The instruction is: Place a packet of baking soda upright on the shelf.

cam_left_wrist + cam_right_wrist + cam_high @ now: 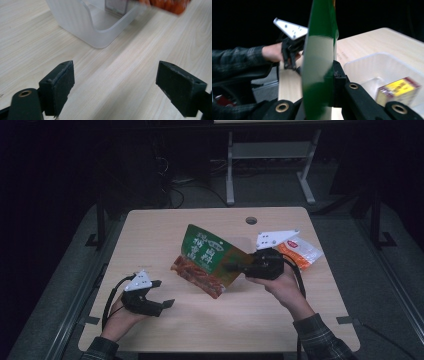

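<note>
Item: green snack pouch (pixel 207 259), clamped in my right hand-held gripper (pixel 231 267), raised over worktop (pixel 150 227); left hand-held gripper (pixel 162 293) wide, empty, farther off.

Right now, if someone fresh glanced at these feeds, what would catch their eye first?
The green snack bag, held up over the middle of the table with the right gripper shut on its edge. Next, the left gripper near the table's front left, jaws wide with nothing between them. Then the clear plastic bin with a yellow box inside, and the orange packet at the right.
</note>
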`<state>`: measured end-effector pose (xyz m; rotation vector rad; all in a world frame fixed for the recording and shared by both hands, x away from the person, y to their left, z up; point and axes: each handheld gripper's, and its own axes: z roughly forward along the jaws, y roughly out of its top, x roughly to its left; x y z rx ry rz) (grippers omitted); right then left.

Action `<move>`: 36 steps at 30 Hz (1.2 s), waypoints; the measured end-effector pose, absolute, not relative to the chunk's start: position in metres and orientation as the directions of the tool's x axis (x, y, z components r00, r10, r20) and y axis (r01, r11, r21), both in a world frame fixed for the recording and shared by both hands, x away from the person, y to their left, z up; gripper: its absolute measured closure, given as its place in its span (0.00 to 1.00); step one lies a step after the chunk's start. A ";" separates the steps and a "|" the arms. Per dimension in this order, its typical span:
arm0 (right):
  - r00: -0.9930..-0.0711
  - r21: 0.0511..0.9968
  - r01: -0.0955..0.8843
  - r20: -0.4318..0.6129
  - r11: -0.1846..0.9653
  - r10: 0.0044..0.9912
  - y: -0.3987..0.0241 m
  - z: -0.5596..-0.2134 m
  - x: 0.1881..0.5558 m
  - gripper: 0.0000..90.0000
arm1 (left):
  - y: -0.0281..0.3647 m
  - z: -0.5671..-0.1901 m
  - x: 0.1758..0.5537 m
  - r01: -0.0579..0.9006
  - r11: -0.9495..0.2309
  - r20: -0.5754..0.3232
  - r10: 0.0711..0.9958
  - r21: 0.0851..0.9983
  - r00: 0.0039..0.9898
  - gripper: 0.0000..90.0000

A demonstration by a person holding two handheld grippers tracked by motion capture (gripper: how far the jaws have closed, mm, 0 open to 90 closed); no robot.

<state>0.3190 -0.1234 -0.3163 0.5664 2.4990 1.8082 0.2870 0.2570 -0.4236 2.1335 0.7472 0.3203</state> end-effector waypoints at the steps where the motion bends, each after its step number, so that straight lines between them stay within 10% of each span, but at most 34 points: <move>1: -0.929 0.923 0.285 0.200 0.258 0.311 -0.125 -0.312 0.322 1.00 | 0.257 -0.425 0.287 0.402 -0.477 -0.032 0.612 0.782 0.790 0.15; 36: -0.793 0.872 0.432 0.247 0.229 0.556 -0.098 -0.325 0.373 1.00 | 0.254 -0.433 0.290 0.414 -0.527 -0.024 0.596 0.743 0.803 0.15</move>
